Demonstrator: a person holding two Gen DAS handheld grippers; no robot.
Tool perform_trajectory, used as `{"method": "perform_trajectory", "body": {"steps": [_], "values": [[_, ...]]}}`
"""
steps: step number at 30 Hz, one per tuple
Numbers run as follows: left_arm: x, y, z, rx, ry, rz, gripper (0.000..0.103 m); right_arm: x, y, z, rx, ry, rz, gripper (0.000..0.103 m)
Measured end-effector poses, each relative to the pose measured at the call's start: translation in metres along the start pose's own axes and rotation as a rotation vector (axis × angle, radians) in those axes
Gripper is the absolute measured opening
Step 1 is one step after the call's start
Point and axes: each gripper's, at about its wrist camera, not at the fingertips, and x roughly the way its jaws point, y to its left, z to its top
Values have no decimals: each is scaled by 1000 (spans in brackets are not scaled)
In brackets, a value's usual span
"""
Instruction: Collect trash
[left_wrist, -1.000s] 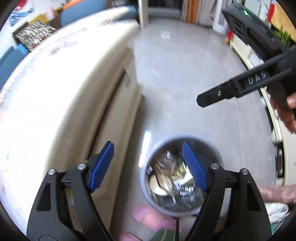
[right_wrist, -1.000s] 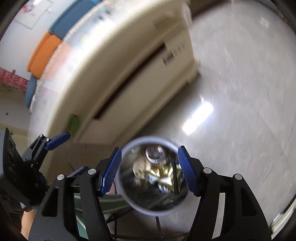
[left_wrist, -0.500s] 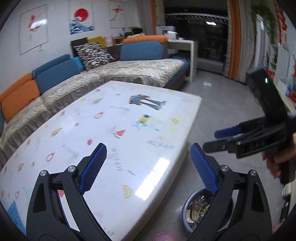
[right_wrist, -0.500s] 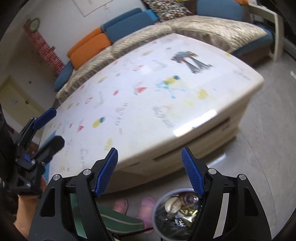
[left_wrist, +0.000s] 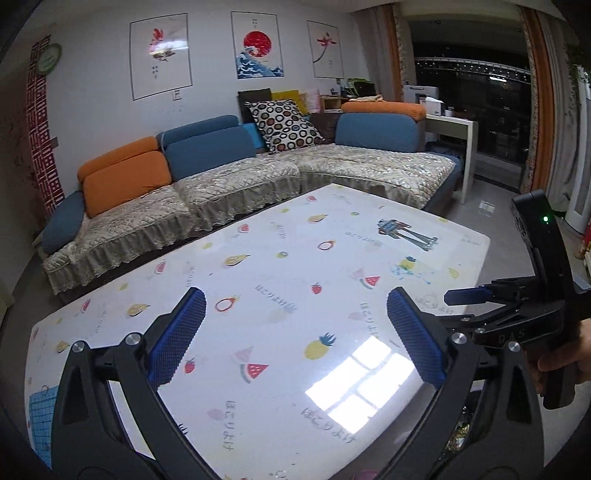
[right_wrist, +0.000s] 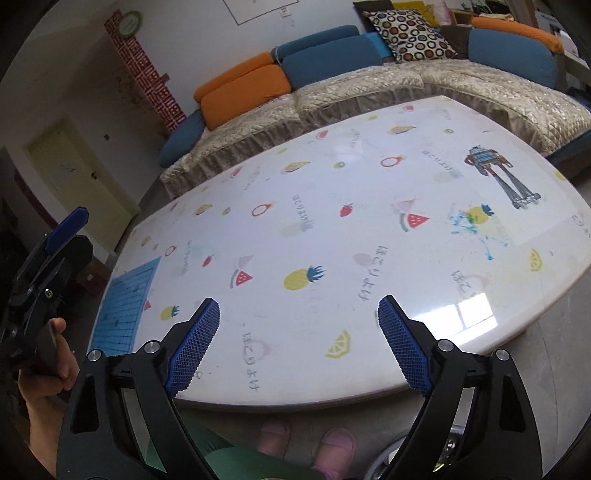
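trash bin (right_wrist: 452, 441) sits beside table (right_wrist: 332, 229), behind right tool (right_wrist: 297, 339)

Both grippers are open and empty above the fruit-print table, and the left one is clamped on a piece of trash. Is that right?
Not quite. The left gripper holds nothing: in the left wrist view its blue fingers stand wide apart with only the fruit-print table showing between them. The right gripper is likewise open and empty above that table.
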Motion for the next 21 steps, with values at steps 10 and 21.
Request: {"method": "perform_trajectory", "body": {"steps": [10,21], "values": [[-8,78,-31,-137,-7,237,96,57,58,2,-104,32,4,87],[6,155,-79,-303,54,383,96,103,111,7,-275,-54,-110,88]]}}
